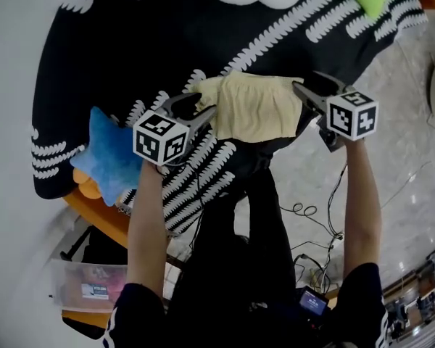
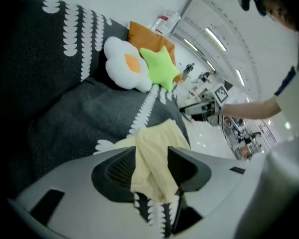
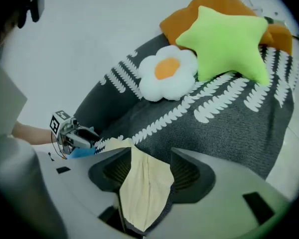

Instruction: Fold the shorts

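Pale yellow cloth shorts [image 1: 250, 107] lie bunched at the near edge of the dark grey, white-leaf-patterned blanket [image 1: 130, 42], which gives flat support for folding. My left gripper [image 1: 203, 113] and right gripper [image 1: 299, 91] flank them at the blanket's edge, jaws apart, cloth slack between, unclamped.

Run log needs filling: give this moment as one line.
left gripper: open, pale yellow fabric shorts between jaws | right gripper: open, shorts between jaws | shorts: lying on dark white-leaf-patterned blanket
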